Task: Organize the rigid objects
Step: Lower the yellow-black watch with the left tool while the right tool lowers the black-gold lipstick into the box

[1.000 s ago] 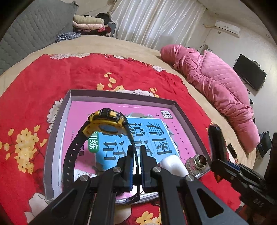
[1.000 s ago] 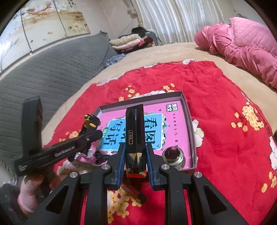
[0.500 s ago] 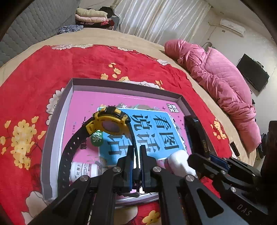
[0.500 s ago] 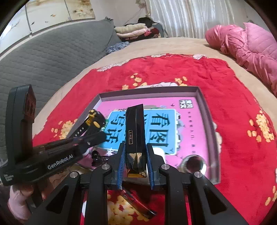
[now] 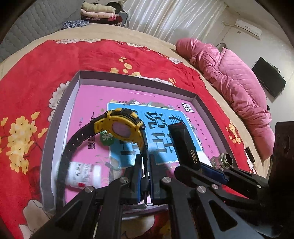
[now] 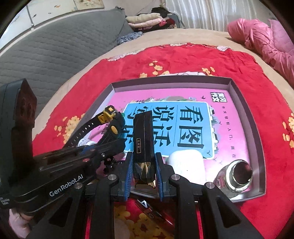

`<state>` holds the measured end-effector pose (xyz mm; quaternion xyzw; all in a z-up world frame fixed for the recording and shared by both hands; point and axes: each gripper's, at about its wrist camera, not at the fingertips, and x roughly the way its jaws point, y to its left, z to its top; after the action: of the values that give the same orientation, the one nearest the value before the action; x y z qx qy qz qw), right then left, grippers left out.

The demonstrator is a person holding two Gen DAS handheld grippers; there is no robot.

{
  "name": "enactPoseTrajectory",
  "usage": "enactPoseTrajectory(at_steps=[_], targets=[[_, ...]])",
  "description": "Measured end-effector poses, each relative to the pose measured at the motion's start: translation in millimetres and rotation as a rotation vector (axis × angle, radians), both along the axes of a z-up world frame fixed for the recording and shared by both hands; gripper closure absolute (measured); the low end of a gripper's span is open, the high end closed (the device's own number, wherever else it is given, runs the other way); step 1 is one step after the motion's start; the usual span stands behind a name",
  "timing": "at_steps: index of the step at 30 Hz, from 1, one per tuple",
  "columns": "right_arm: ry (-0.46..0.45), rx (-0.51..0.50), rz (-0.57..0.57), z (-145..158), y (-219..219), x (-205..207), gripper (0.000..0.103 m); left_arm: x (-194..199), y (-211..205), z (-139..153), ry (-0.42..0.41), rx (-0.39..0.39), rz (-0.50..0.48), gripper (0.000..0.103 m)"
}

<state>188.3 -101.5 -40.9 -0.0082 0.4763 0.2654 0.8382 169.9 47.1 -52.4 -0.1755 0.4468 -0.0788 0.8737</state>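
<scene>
Both hand-held grippers had dropped closer to the tray (image 6: 257,128) over the past second. The left hand-held gripper (image 5: 146,171) stayed clenched on the watch (image 5: 119,128) strap, the watch raised ahead of it. The right hand-held gripper (image 6: 144,165) clamped the black box (image 6: 144,136) upright above the tray's near edge; both looked ready to set down.

far beyond the jaws, a pink quilted coat (image 5: 237,77) lies right, folded clothes (image 5: 100,12) sit left, white curtains (image 5: 170,20) hang between, above the red floral blanket (image 5: 110,53).
</scene>
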Motion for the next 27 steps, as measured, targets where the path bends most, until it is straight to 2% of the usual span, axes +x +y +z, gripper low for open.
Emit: enactPoseTrajectory(at_steps=[14, 27], targets=[[-0.023, -0.139, 0.026, -10, 12, -2, 0.080, 1, 4, -5, 0.023, 0.004, 0.020, 0.096], [-0.003, -0.125, -0.013, -11, -2, 3, 0.080, 2, -1, -6, 0.029, 0.016, 0.008, 0.096]])
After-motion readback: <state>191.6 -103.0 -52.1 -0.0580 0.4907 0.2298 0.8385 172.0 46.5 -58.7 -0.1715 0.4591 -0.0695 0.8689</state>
